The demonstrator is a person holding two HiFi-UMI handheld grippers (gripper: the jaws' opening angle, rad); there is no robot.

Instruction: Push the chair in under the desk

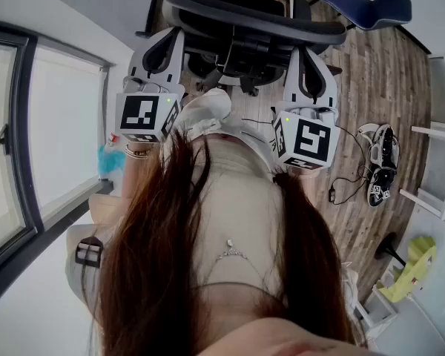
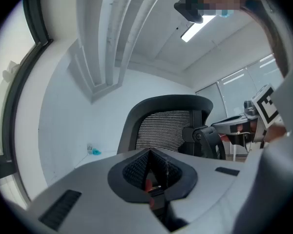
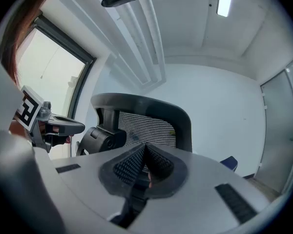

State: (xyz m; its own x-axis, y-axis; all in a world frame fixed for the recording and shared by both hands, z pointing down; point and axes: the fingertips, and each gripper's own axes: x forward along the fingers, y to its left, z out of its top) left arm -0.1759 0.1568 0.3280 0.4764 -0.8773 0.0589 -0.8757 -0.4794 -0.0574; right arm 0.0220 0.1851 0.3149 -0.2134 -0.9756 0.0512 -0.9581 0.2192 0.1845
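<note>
A black office chair (image 1: 252,21) with a mesh backrest stands on the wood floor ahead of me, its back turned toward me. My left gripper (image 1: 167,50) is held level at the backrest's left side and my right gripper (image 1: 311,65) at its right side. Both are shut with nothing between the jaws. In the left gripper view the backrest (image 2: 166,126) rises beyond the closed left gripper (image 2: 149,167), apart from it. In the right gripper view the backrest (image 3: 146,126) also stands beyond the closed right gripper (image 3: 144,162). I cannot make out a desk.
A tall window (image 1: 30,139) runs along the left. A blue seat (image 1: 363,2) is at the top right. A pair of shoes (image 1: 382,162) and a cable (image 1: 341,176) lie on the floor at right, beside a white shelf (image 1: 437,176) and a yellow cloth (image 1: 411,269).
</note>
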